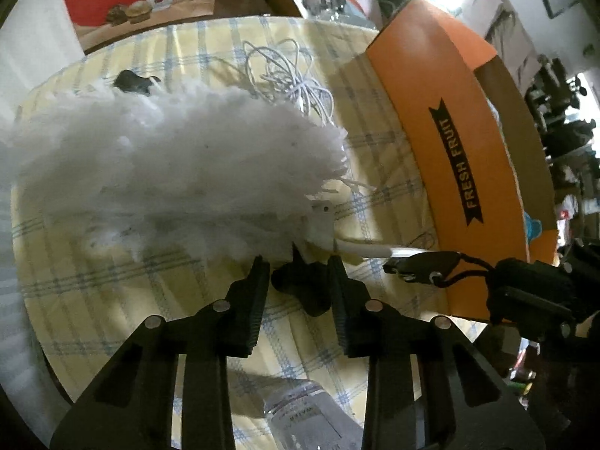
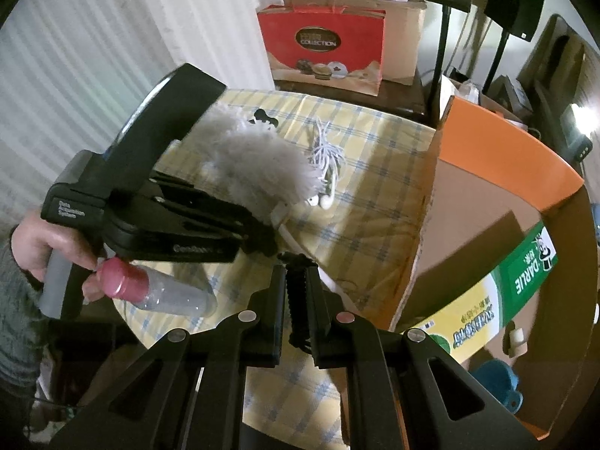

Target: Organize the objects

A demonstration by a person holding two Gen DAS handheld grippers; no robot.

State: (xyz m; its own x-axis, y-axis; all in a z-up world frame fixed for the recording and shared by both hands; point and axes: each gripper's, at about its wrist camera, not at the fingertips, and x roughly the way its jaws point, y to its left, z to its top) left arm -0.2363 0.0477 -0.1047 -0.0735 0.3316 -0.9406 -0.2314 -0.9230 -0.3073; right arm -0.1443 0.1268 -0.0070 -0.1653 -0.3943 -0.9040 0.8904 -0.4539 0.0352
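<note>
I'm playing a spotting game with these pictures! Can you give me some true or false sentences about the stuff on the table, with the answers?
1. The fluffy duster is pale, whitish grey. True.
2. The orange box has FRESH FRUIT written on it. True.
3. The clear bottle has a blue cap. False: its cap is pinkish red.
4. The white cable is inside the orange box. False: it lies in a tangle on the checked cloth, next to the duster.
5. A red bag stands beyond the far edge of the table. True.
</note>
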